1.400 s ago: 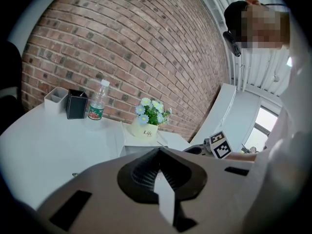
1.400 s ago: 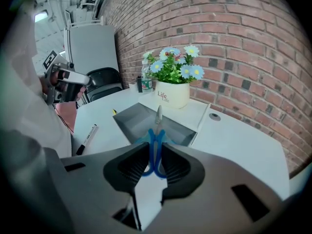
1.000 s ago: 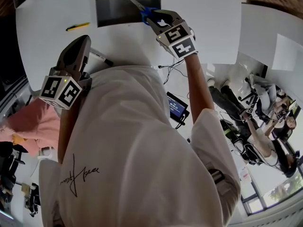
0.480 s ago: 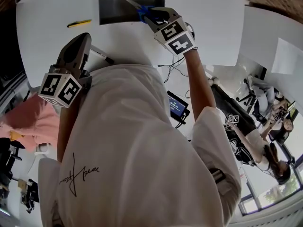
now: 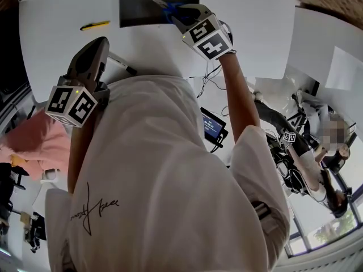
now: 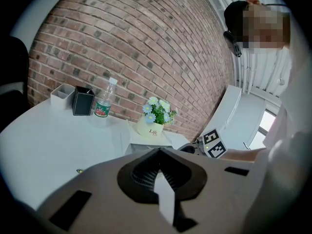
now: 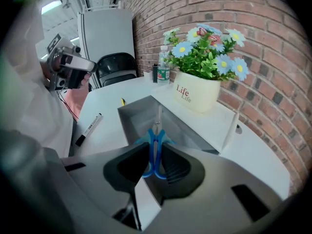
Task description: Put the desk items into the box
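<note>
Where the right claw (image 7: 155, 149) grips, the scissors (image 7: 156, 135) are blue

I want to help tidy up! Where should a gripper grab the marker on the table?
Probably the middle of the marker, from straight above: it lies flat on the table, long and thin, with room on both sides for the jaws.

One pair of blue-handled metal scissors (image 7: 156, 150), one open grey rectangular box (image 7: 132, 122), one white marker with a black cap (image 7: 88, 128), one yellow pen (image 5: 94, 25), one cream pot of blue and white flowers (image 7: 197, 95), one clear plastic water bottle (image 6: 103, 101), and two square desk cups: a white cup (image 6: 62, 95) and a black cup (image 6: 83, 103).
</note>
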`<act>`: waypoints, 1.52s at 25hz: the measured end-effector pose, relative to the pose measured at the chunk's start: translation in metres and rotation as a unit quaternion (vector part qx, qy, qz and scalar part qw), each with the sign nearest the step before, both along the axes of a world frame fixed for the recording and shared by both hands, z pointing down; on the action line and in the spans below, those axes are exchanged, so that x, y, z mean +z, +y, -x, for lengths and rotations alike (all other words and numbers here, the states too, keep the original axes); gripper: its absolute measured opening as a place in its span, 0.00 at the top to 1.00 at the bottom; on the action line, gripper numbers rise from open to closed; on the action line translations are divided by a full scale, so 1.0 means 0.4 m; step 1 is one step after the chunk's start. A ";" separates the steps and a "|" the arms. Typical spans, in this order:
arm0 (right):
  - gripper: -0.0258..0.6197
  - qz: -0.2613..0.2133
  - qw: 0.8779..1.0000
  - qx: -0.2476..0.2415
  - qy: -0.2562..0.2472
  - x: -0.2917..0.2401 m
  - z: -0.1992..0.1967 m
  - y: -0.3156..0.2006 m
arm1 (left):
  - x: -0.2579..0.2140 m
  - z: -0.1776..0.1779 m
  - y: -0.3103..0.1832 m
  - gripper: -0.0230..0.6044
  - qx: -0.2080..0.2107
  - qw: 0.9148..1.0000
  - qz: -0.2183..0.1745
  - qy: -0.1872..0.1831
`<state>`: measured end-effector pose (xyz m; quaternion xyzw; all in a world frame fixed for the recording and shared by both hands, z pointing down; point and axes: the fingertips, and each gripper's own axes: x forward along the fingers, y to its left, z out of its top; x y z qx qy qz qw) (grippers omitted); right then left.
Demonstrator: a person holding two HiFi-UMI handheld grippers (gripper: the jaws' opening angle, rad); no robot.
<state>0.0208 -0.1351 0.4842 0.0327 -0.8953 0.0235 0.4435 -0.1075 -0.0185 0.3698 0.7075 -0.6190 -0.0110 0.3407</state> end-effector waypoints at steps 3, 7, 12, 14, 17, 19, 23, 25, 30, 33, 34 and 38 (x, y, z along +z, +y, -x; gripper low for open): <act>0.80 0.000 1.000 -0.002 0.008 0.011 0.006 0.001 | 0.003 0.001 0.002 0.95 -0.001 1.000 0.000 0.001; 0.80 0.001 1.000 -0.002 0.017 0.025 0.006 -0.004 | 0.005 0.002 0.001 0.95 -0.002 1.000 0.000 0.002; 0.80 0.004 1.000 -0.004 0.022 0.034 0.016 -0.010 | 0.007 0.004 -0.003 0.95 -0.002 1.000 0.001 0.002; 0.80 0.002 1.000 -0.006 0.024 0.035 0.021 -0.008 | 0.005 0.005 -0.001 0.95 0.000 1.000 0.004 0.001; 0.80 0.001 1.000 -0.008 0.028 0.041 0.026 -0.013 | 0.007 0.007 -0.004 0.95 0.000 1.000 0.004 0.000; 0.80 -0.004 0.999 -0.010 0.034 0.041 0.028 -0.018 | 0.007 0.009 -0.007 0.95 -0.001 1.000 0.001 0.001; 0.80 -0.004 0.999 -0.013 0.041 0.055 0.032 -0.017 | 0.008 0.011 -0.005 0.95 -0.004 1.000 0.003 0.002; 0.80 -0.005 0.999 -0.014 0.046 0.062 0.031 -0.018 | 0.009 0.010 -0.009 0.95 -0.004 1.000 0.003 0.002; 0.80 -0.009 0.998 -0.013 0.057 0.077 0.032 -0.023 | 0.012 0.016 -0.008 0.95 -0.007 1.000 0.003 0.000; 0.80 -0.015 0.998 -0.015 0.066 0.084 0.033 -0.025 | 0.011 0.015 -0.008 0.95 -0.006 1.000 0.004 0.001; 0.80 -0.018 0.997 -0.017 0.069 0.085 0.034 -0.025 | 0.011 0.014 -0.009 0.95 -0.005 1.000 0.004 0.001; 0.80 -0.027 0.996 -0.018 0.078 0.088 0.036 -0.025 | 0.007 0.013 -0.008 0.95 -0.003 1.000 0.003 0.001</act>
